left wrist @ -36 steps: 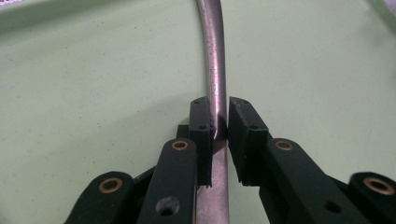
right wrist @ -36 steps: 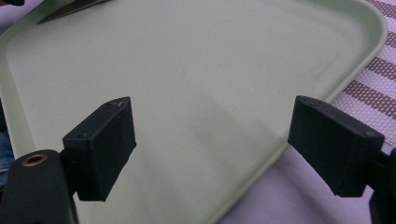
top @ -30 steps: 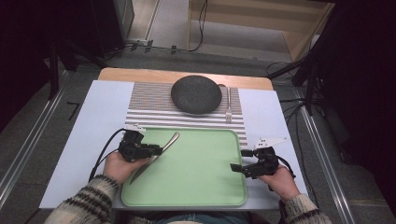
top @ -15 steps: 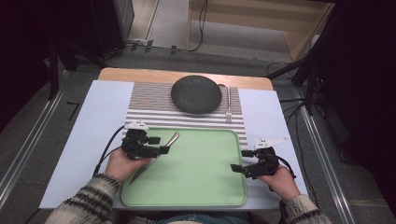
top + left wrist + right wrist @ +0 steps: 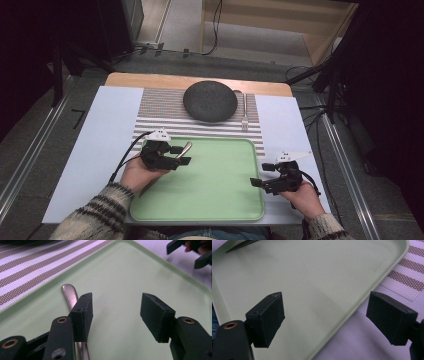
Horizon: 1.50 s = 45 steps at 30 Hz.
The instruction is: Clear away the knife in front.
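The left gripper (image 5: 181,155) is gaping beside, not around, the spoon (image 5: 70,295). Closing now risks missing it or nudging it away. The right gripper (image 5: 260,182) is hanging wide, empty.

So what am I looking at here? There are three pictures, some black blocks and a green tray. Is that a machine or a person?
It is a person, not a machine. Each hand holds a tool with a two-jawed claw. The high view looks down on the table: the left claw is over the green tray, the right claw at the tray's right edge.

The other two pictures come from small cameras riding on the tools, so the black blocks at the bottom are each claw's own jaws. Both claws are open and hold nothing.

In the left gripper view a metal utensil handle lies on the tray, passing under one jaw. Beyond the tray sits a striped placemat with a dark round plate and a fork beside it.
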Tool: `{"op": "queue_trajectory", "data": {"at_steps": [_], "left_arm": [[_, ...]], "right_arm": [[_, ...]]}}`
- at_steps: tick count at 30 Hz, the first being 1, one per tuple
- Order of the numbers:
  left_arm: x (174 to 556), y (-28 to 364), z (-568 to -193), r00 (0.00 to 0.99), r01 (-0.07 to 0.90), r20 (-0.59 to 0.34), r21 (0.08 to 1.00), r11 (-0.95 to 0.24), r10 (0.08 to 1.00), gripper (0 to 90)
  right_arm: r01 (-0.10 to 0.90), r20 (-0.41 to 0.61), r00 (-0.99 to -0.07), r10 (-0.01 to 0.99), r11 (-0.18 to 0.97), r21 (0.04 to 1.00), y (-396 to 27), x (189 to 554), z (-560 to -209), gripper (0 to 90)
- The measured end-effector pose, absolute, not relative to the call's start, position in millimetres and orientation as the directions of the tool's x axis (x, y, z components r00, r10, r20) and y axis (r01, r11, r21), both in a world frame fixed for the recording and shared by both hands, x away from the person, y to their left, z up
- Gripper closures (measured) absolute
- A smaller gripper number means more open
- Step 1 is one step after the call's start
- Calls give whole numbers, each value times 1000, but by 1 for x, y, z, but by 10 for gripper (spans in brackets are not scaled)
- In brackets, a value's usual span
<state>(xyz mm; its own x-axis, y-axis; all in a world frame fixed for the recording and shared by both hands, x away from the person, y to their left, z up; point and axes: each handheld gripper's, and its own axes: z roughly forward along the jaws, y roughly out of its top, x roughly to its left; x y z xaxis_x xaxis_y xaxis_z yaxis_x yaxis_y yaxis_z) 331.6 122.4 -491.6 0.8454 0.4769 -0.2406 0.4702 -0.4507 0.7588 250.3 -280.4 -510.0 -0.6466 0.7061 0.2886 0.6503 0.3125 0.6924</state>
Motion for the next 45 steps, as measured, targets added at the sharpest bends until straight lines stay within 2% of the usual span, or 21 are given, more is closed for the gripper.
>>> {"op": "queue_trajectory", "data": {"at_steps": [4, 6, 12, 16, 20, 27, 45], "left_arm": [[337, 114, -494, 840, 506, -287, 720, -475, 460, 447], [339, 110, -495, 838, 514, -296, 712, -479, 459, 498], [349, 104, -501, 815, 551, -315, 679, -485, 486, 699], [353, 104, -505, 820, 541, -282, 664, -516, 497, 900], [358, 104, -512, 820, 549, -266, 617, -564, 507, 900], [365, 113, -512, 811, 554, -254, 626, -549, 528, 900], [367, 138, -513, 774, 598, -289, 625, -502, 563, 900]], "right_arm": [[653, 286, -640, 713, 308, 692, -283, 247, -510, 128], [655, 285, -636, 717, 306, 691, -285, 245, -510, 128], [660, 285, -626, 726, 298, 690, -288, 242, -511, 128], [661, 281, -622, 731, 298, 689, -288, 240, -511, 128], [660, 279, -623, 730, 300, 689, -288, 240, -511, 128], [659, 279, -625, 729, 301, 689, -288, 241, -511, 128], [650, 279, -646, 711, 320, 689, -282, 248, -510, 128]]}}
